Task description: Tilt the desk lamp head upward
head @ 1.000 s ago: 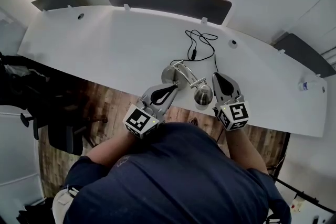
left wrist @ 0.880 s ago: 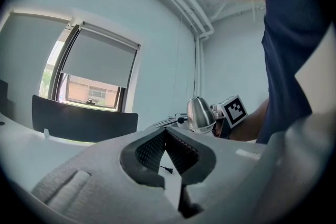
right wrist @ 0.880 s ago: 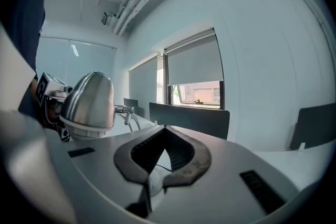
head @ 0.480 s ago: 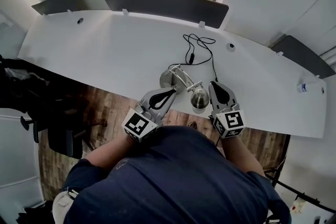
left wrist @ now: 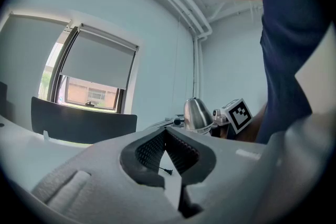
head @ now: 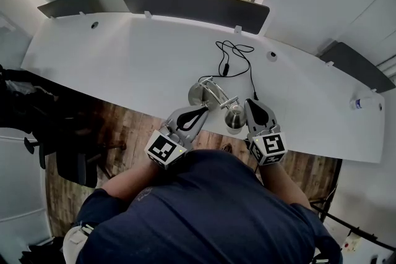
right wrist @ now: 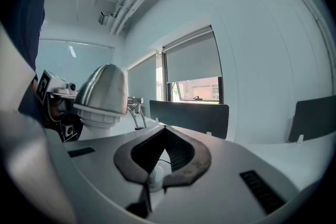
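Note:
A brushed-metal desk lamp stands near the white desk's front edge, with a round base (head: 198, 93) and a bell-shaped head (head: 235, 116) that points down. My left gripper (head: 200, 109) sits just left of the lamp's arm, shut with nothing in it. On the other side, my right gripper (head: 251, 102) lies right beside the head, also shut and holding nothing. The left gripper view shows the lamp head (left wrist: 197, 114) ahead and to the right of the closed jaws (left wrist: 165, 131). In the right gripper view the head (right wrist: 102, 95) looms at the left, apart from the closed jaws (right wrist: 164, 130).
The lamp's black cable (head: 236, 54) loops on the white desk (head: 124, 59) behind the lamp. A dark screen panel (head: 195, 6) runs along the desk's back edge under a window. A small bottle (head: 364, 101) lies at the far right. Wooden floor shows below the front edge.
My right gripper has come in to the left, closer to the lamp head. The left gripper has hardly moved, and the lamp stands as before.

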Demonstrator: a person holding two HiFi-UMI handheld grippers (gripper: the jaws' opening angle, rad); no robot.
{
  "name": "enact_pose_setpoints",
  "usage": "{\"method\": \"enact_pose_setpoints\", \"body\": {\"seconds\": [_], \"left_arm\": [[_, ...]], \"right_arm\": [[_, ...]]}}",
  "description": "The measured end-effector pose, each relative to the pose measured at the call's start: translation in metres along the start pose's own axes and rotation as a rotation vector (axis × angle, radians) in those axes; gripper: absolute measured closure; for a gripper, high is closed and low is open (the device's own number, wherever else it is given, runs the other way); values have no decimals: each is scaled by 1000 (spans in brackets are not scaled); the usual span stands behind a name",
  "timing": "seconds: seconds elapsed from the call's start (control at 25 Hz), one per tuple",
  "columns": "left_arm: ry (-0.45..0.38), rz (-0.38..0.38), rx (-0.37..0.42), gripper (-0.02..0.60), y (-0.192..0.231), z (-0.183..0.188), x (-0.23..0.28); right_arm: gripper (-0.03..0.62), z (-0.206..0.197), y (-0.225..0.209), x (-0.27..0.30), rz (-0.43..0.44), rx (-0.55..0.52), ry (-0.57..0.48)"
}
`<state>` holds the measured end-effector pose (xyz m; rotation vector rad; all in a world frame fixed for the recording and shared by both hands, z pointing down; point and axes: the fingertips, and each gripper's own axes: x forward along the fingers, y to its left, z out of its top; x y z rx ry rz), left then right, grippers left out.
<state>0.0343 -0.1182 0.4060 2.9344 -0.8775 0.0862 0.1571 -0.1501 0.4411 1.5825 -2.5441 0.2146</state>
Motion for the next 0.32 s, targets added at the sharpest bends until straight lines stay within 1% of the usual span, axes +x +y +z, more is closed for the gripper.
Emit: {"method": "enact_pose_setpoints", "body": {"seconds": [0.08, 0.2, 0.32], "left_arm": [[-2, 2, -2, 575, 0, 1, 1], [-10, 7, -27, 574, 0, 0, 2], [-5, 5, -16, 574, 1, 0, 3]], "right_arm": [[585, -1, 0, 0, -1, 3, 1], [585, 0, 0, -1, 0, 4, 1], [585, -2, 0, -1, 0, 5, 0]]}}
